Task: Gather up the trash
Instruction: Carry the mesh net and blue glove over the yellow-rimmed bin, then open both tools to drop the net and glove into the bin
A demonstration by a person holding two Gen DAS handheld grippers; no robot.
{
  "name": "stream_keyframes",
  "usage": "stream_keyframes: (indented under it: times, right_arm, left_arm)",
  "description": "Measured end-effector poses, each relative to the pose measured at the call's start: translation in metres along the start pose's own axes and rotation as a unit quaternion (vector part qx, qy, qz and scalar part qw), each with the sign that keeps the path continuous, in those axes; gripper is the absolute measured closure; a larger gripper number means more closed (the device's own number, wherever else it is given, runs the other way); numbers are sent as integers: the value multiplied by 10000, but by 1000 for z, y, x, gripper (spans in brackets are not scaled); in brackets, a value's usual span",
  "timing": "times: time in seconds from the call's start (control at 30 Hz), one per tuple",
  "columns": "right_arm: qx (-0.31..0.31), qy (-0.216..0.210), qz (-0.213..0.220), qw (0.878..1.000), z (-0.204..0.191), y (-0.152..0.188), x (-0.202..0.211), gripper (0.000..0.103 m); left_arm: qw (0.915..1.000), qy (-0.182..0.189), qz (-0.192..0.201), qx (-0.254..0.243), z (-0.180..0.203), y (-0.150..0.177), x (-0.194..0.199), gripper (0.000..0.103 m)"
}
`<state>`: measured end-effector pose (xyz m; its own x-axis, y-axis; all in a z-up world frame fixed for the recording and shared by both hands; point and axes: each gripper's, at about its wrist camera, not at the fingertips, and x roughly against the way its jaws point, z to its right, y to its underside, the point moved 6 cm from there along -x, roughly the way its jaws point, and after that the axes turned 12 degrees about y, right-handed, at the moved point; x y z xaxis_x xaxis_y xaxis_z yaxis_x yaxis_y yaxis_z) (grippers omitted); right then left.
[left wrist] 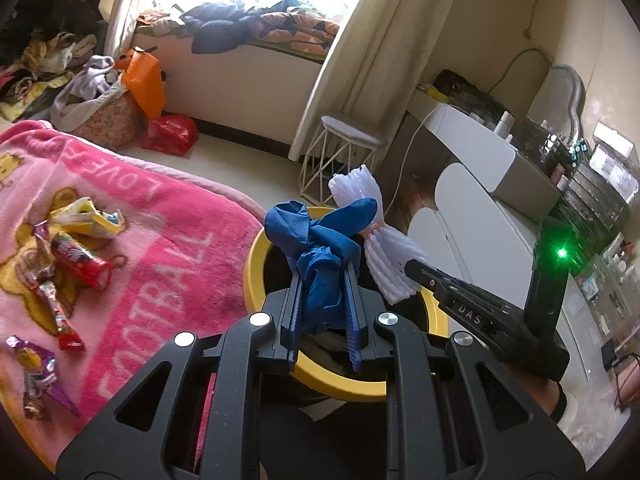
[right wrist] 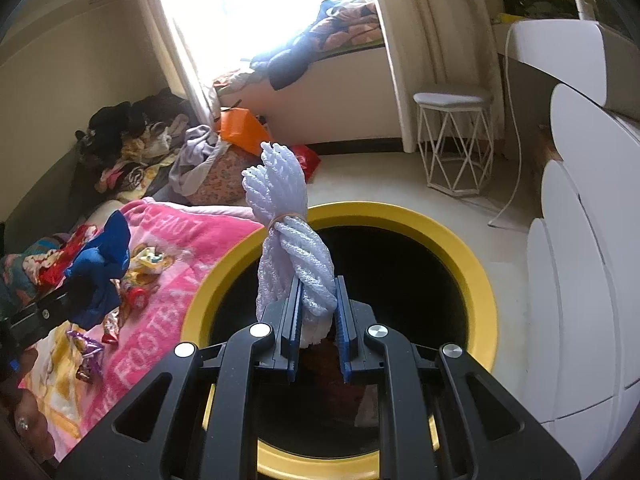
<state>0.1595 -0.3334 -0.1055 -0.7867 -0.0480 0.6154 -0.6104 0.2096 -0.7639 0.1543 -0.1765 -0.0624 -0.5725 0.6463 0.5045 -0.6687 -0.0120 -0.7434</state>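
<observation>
Left claw [left wrist: 322, 300] and right claw [right wrist: 318, 310] both clamped; both tilted downward, side by side

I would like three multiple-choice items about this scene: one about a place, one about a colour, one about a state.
1. Where do the candy wrappers lie?
A. on the pink blanket
B. on the white stool
C. on the window ledge

2. What colour is the rim of the trash bin?
A. green
B. yellow
C. red

3. In what state is the right gripper?
A. wide open and empty
B. lying on the floor
C. shut on the white foam net

Answers:
1. A, the wrappers are scattered over the blanket's print.
2. B, a yellow ring surrounds the bin's dark opening.
3. C, its blue pads press the net's lower end over the bin.
</observation>
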Motion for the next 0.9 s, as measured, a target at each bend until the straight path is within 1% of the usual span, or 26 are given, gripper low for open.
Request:
stream_keyframes:
  times: [0.43,0.9]
  right_arm:
    - [-207,265,-162,9993,26,5,-10,88]
    - [-241,357,-270,9987,32,9,-15,87]
  left_arm:
    - [9995,96,-275,-91,9,9,-30,90]
    - [9986,62,-512,-76,4,14,-59,90]
